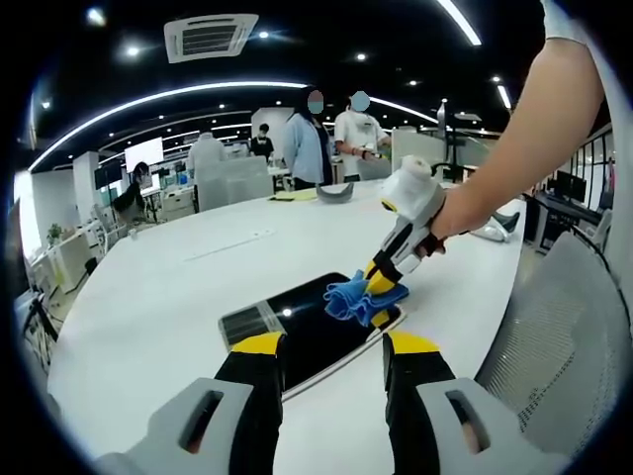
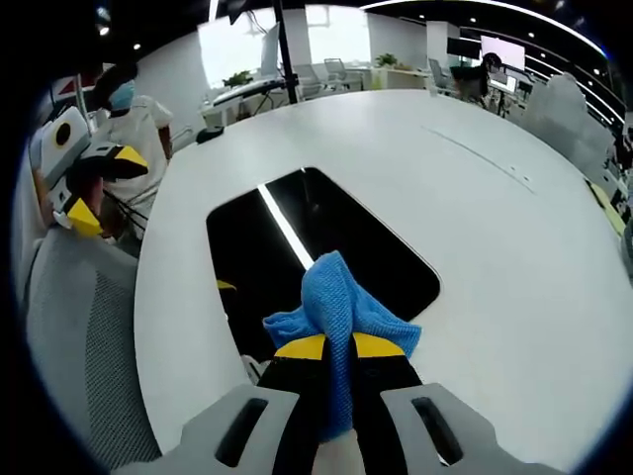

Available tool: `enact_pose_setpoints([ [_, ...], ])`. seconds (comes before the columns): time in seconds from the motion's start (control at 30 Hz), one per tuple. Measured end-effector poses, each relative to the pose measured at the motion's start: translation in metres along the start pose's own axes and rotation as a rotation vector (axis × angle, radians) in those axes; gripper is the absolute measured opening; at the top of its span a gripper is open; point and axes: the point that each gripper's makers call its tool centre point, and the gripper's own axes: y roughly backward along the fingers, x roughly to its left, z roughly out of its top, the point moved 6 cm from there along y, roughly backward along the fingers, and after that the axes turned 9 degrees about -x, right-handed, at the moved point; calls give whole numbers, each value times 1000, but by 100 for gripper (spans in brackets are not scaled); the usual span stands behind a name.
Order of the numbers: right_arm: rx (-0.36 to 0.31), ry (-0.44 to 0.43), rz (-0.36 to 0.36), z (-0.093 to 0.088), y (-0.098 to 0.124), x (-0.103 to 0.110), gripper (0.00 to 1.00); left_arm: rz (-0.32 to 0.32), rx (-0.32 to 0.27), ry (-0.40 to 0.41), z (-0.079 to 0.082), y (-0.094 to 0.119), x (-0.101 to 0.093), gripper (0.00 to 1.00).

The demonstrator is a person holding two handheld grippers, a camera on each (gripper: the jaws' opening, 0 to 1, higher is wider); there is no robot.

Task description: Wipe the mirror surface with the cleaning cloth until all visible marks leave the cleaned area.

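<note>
1. Right gripper view first, biggest thing: the white table is huge and round-edged, and the mirror lies flat on it fairly near the edge on my side. Risk as I see it: a hard sideways stroke could skate the mirror toward that edge, since nothing pins it down.

2. Mirror itself sits about 12 o'clock from my right gripper, dark glass reflecting a ceiling light strip. In the left gripper view it's at roughly 12 o'clock too, between and just beyond my left jaws. I can't make out any marks on it from here, so I could easily call it clean too soon.

3. Left gripper: jaws spread apart, nothing in them, hovering near the mirror's closer end. If it drifts in, it could bump the frame.

4. Cleaning cloth: blue, bunched, clamped tight in my right jaws and pressed on the glass. In the left gripper view it's at about 1 o'clock, on the mirror's far corner. Bunched like that, little cloth touches, so streaks get missed, and the yellow tips could scrape the glass.

5. Containers: none that I can spot on the table near me.
</note>
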Motion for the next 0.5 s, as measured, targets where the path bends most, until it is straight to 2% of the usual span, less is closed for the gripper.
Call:
enact_pose_setpoints([
  [0.5,-9,-22,-17,-5,4,-2,4,1,2,-1,0,0,0,38],
])
